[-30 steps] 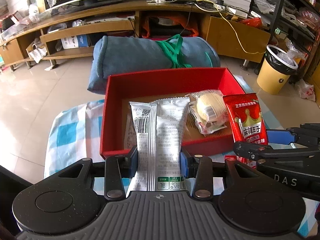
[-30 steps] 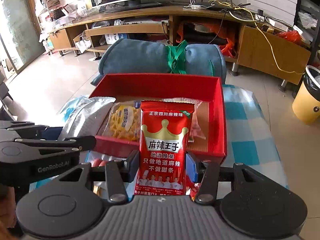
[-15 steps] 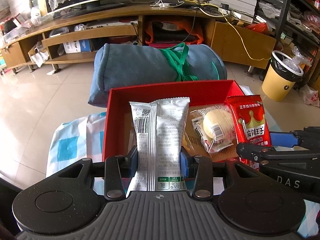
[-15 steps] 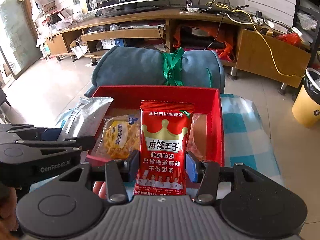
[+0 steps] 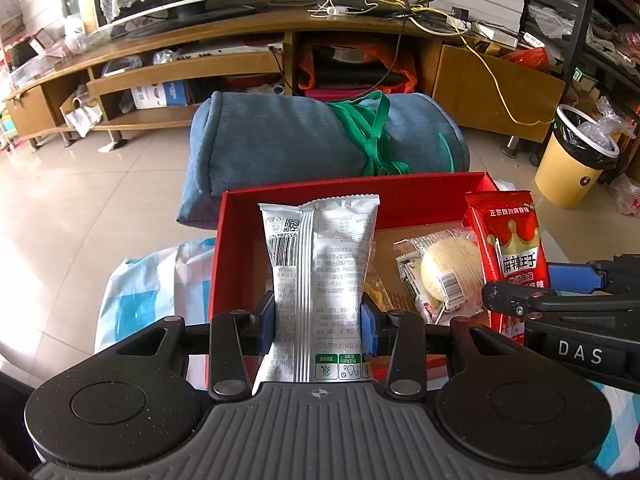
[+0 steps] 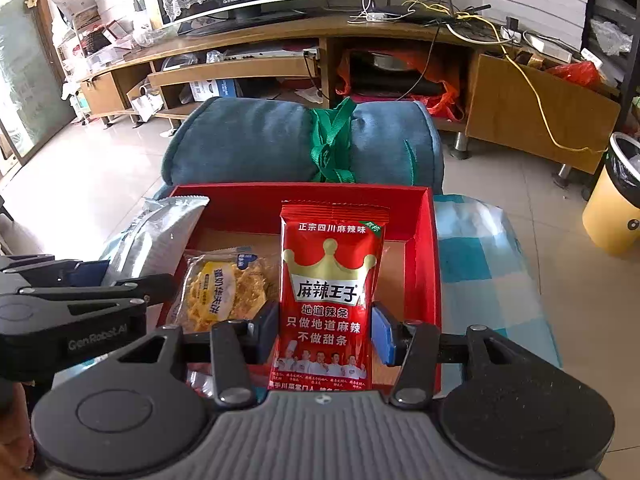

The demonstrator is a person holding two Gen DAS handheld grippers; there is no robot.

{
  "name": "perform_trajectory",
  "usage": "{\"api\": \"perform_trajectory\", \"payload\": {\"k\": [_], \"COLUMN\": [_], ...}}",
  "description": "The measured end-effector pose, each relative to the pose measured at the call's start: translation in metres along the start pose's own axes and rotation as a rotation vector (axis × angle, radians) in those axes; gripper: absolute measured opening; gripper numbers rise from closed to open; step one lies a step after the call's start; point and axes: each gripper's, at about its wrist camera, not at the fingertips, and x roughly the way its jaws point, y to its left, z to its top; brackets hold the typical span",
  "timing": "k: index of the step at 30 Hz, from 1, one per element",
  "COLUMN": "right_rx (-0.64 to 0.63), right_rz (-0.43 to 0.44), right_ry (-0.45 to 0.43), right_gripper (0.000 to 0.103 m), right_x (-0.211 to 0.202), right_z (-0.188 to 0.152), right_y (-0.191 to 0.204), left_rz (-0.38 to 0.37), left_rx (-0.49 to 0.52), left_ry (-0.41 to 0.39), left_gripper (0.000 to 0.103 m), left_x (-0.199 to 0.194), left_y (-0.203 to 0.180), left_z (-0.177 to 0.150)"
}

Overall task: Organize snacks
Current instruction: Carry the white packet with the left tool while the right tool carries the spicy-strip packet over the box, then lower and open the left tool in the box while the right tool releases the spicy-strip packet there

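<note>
left gripper (image 5: 318,320): jaws closed on the silver packet (image 5: 318,280), held upright at lower centre, blue pads pressing both its side edges
right gripper (image 6: 325,330): jaws closed on the red packet (image 6: 330,296), upright at centre, pinched at its lower half
red box (image 6: 424,256): just beyond both jaws, on a blue-checked cloth (image 6: 480,256); inside lie a yellow waffle snack (image 6: 220,292) and a round cake in clear wrap (image 5: 444,272)
blue rolled blanket (image 5: 280,148): behind the box, upper centre
</note>
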Motion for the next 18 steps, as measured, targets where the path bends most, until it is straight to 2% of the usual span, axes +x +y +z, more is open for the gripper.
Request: {"api": "perform_trajectory", "payload": {"k": [18], "right_rx": [0.005], "right_rz": [-0.013], "right_ry": [0.022], "right_gripper": [0.043], "right_x": [0.024], "right_z": [0.011], "right_y": [-0.005], "left_rz": [0.023], "left_rx": [0.000], "left_ry": [0.015], "left_gripper": [0.049], "left_x": [0.017], "left_y": [0.000], "left_z": [0.008]}}
